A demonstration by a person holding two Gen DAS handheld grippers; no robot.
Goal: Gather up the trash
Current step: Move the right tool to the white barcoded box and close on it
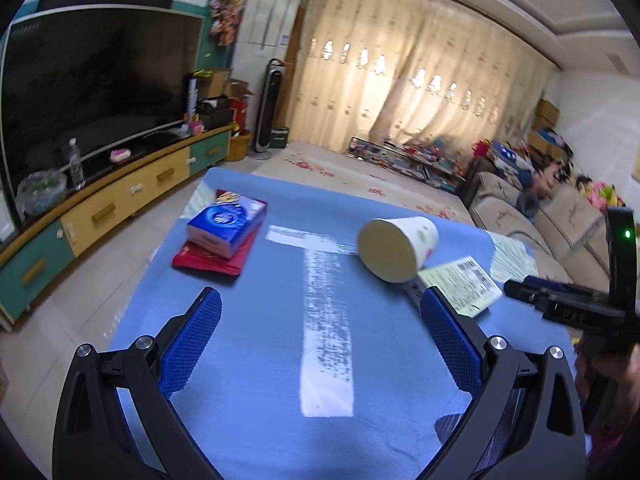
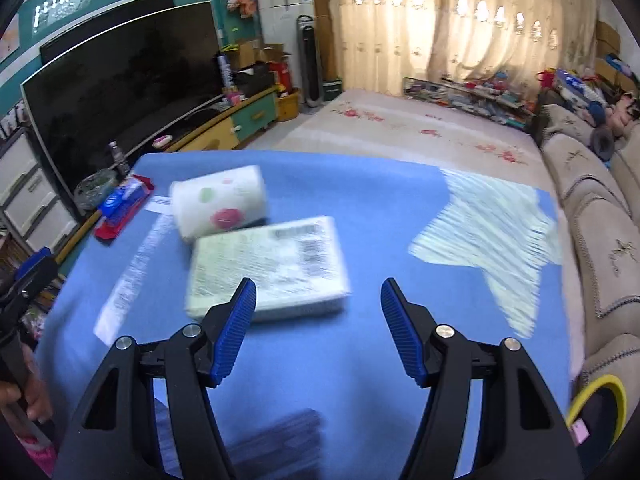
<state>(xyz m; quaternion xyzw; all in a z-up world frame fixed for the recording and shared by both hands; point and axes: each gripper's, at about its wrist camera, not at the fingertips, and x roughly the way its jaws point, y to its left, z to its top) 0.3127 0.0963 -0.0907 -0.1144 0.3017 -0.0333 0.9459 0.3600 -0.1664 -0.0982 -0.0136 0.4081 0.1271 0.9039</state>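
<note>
The paper cup [image 1: 398, 249] lies on its side on the blue cloth [image 1: 248, 360], its open mouth toward the left wrist cam, w/ green and pink dots on its wall [image 2: 218, 206]. It is just right of the top of the white T mark [image 1: 326, 320]. Touching the cup on its near-right side is a white tissue pack [image 2: 268, 268] w/ a barcode label; in the left view only part of this pack [image 1: 460, 286] shows. Further right of the cup, a pale crumpled paper [image 2: 488, 240] lies flat on the cloth, apart from the pack. Left of the cup, across the T mark, a blue tissue pack [image 1: 228, 228] sits on top of a red packet [image 1: 212, 260].

The left gripper [image 1: 320, 308] is released, jaws wide, nothing between them, above the T stem. The right gripper [image 2: 318, 300] is also released and empty; its left finger [image 2: 236, 332] overlaps the near edge of the white pack in the picture, contact I cannot tell.

Beyond the cup: TV [image 1: 92, 92], curtain [image 1: 400, 80], sofa [image 2: 600, 240].
</note>
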